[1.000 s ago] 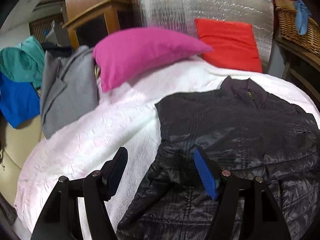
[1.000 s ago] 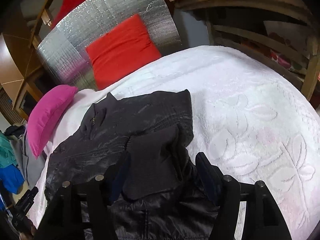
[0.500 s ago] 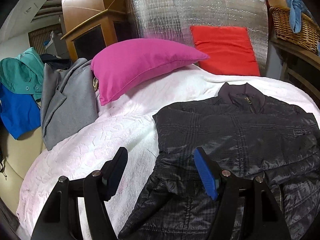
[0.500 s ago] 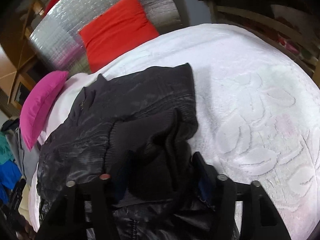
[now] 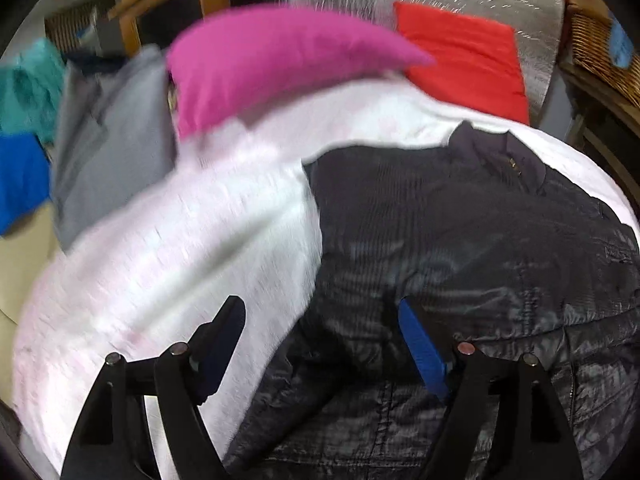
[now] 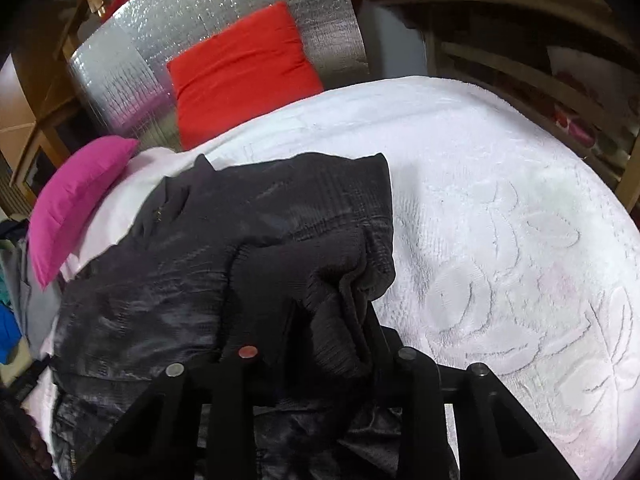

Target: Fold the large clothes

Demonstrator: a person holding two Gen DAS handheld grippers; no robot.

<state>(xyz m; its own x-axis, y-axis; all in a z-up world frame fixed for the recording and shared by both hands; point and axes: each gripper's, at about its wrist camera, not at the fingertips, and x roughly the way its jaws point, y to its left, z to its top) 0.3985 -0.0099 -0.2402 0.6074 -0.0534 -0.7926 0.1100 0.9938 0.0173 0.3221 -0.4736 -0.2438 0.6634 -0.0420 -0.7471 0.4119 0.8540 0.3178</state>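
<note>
Lying on the white bedspread (image 6: 500, 208), collar toward 12 o'clock, the black jacket (image 5: 460, 232) has one sleeve cuff (image 6: 320, 280) bunched between the right gripper (image 6: 320, 344) jaws, which are closing on it. Left gripper (image 5: 320, 344) is spread and opening over the jacket's 9 o'clock edge, gripping nothing. Risk: slick shell slips out, or the bedspread gets pinched too. No readable labels or writing.
</note>
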